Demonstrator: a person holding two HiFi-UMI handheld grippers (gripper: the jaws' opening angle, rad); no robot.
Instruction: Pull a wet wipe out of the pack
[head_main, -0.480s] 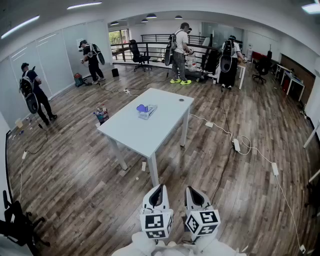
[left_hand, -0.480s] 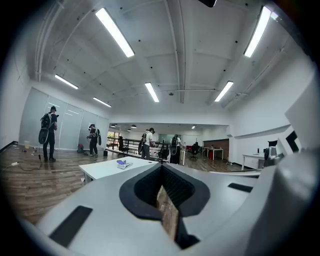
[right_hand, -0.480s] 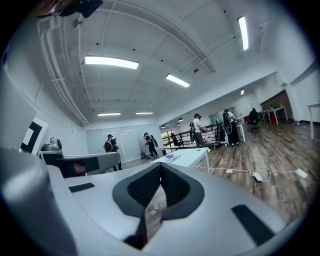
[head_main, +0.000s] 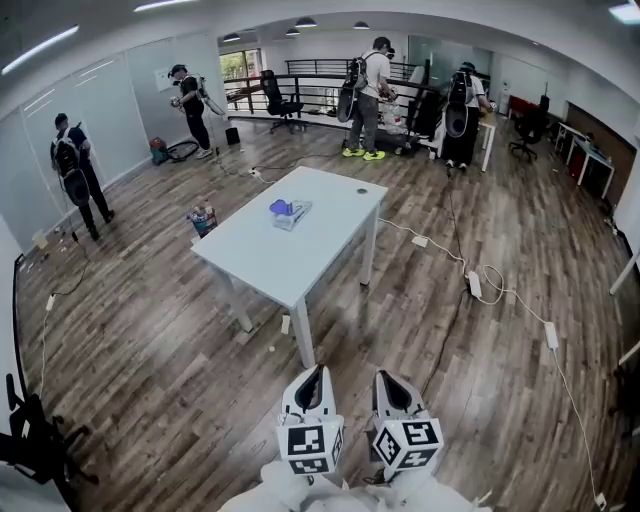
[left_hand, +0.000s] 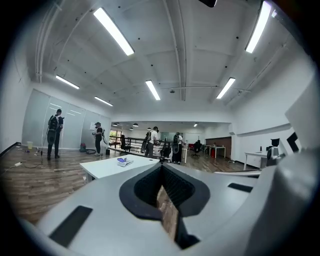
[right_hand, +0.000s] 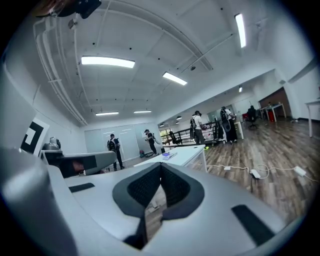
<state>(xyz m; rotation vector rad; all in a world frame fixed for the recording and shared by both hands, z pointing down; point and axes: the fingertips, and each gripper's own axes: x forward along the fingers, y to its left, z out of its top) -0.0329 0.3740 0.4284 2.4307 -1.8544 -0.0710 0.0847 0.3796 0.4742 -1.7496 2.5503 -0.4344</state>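
The left gripper (head_main: 313, 375) and the right gripper (head_main: 390, 380) are hovering side by side, both clenched on nothing, with only floor showing past their meeting jaws. The wet wipe pack (head_main: 292, 214) is lying well ahead of both, slightly left of the left gripper, on the white table (head_main: 300, 262), with a purple patch (head_main: 280, 207) at its left end. The pack is likely going to handle as light and soft, sliding or lifting when tugged. One gripper is probably needing to pin its body while the other is pinching the limp, damp, easily torn wipe at the top opening, which is too small to make out here.
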